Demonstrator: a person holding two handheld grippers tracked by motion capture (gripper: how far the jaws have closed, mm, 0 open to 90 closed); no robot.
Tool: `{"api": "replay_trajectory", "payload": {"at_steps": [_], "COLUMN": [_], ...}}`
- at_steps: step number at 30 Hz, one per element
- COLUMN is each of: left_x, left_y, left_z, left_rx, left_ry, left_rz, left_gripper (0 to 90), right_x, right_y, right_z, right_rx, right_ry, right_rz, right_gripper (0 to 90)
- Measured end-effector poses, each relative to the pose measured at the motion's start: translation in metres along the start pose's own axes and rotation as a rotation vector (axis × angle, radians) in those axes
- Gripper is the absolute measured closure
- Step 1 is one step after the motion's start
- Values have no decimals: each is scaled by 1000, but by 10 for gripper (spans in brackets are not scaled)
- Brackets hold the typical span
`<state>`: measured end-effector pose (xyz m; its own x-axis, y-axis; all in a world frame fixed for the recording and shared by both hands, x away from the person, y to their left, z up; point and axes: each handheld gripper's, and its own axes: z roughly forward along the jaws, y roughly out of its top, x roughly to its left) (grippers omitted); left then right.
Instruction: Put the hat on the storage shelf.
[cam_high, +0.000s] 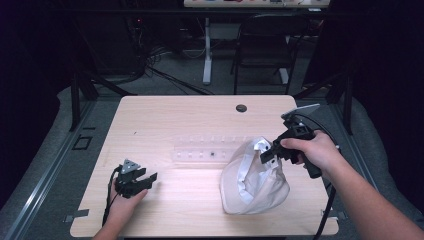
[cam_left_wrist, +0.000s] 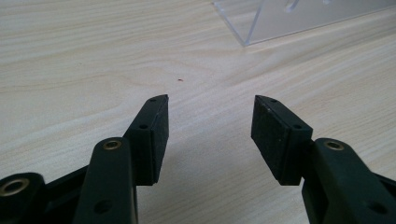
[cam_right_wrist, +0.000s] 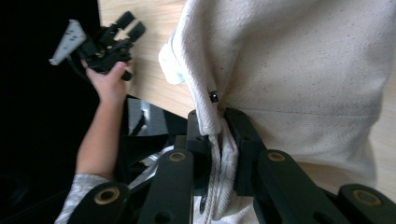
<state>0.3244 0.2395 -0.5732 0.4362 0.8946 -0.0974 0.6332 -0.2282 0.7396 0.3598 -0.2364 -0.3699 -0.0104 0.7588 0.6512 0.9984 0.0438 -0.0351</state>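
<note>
The right claw (cam_right_wrist: 219, 135) is clenching the hem of the white cloth bag (cam_high: 255, 177) at the desk's (cam_high: 165, 115) right side; the left claw (cam_high: 142, 181) is idling released. Lifting steadily should be avoiding slips.

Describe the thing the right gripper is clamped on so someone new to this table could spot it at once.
On the light wooden table, look at the near right part, just right of the clear plastic rack. There lies a cream cloth bag, soft and rumpled, its rim pinched in the right gripper. It is the one fabric thing there; the rack beside it is hard and see-through.
</note>
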Motion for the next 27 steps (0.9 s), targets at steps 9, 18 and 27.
{"api": "replay_trajectory", "payload": {"at_steps": [9,18,27], "left_x": [-1,-4,-9], "left_y": [0,1,1], "left_z": [0,0,0], "left_rx": [-3,-12,-9], "left_ry": [-6,-8,-21], "left_rz": [7,9,29], "left_gripper": [470,470,467], "right_x": [3,10,21], "right_y": [-1,2,11], "right_z": [-13,-23,-33], "right_rx": [-38,-63,-100], "right_ry": [80,131,173], "right_rz": [-6,-15,-29], "right_gripper": [810,810,810]}}
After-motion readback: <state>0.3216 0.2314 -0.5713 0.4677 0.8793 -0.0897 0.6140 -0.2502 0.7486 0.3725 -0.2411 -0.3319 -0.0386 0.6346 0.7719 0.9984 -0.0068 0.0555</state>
